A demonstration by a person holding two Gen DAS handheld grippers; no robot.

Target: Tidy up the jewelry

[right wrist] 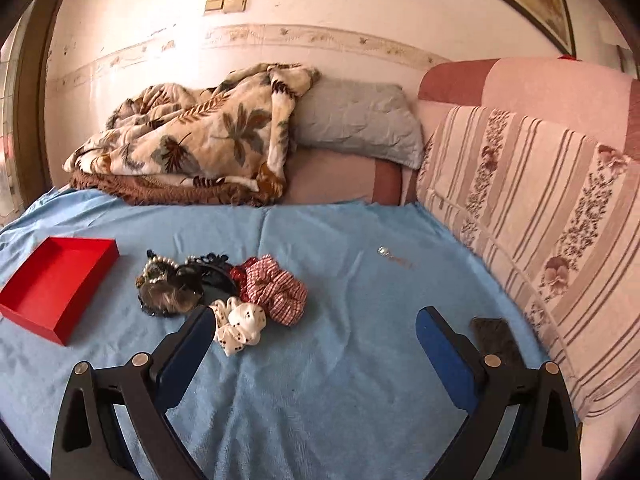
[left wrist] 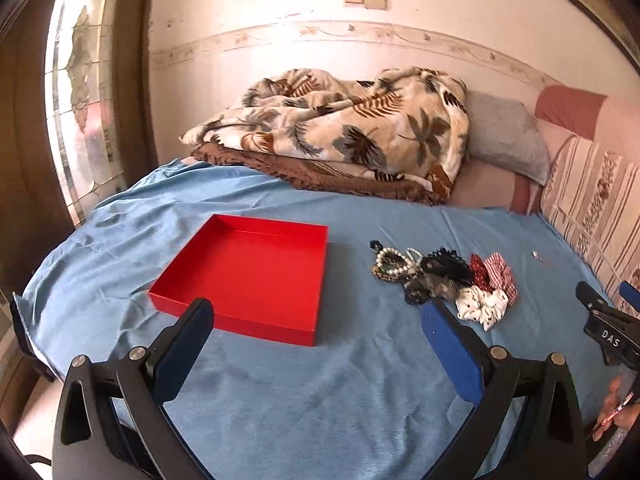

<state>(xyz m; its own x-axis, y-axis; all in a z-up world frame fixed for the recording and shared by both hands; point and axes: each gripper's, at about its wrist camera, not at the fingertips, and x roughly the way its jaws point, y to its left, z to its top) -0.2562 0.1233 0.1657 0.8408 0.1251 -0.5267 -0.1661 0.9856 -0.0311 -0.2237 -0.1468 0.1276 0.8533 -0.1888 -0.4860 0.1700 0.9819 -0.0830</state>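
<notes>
Jewelry pile [right wrist: 188,284] on blue sheet [right wrist: 340,380], ahead and left of right gripper [right wrist: 312,320], stretched crosswise to its fingers. Jaws wide apart, empty. White dotted scrunchie [right wrist: 238,326] touching left fingertip in view; checked scrunchie [right wrist: 276,290] just beyond. Same pile ahead and right of left gripper [left wrist: 316,320], also spread wide, holding nothing. Red tray [left wrist: 248,276] ahead and left of that gripper, open side up, near edge between fingertips, well apart from pile.
</notes>
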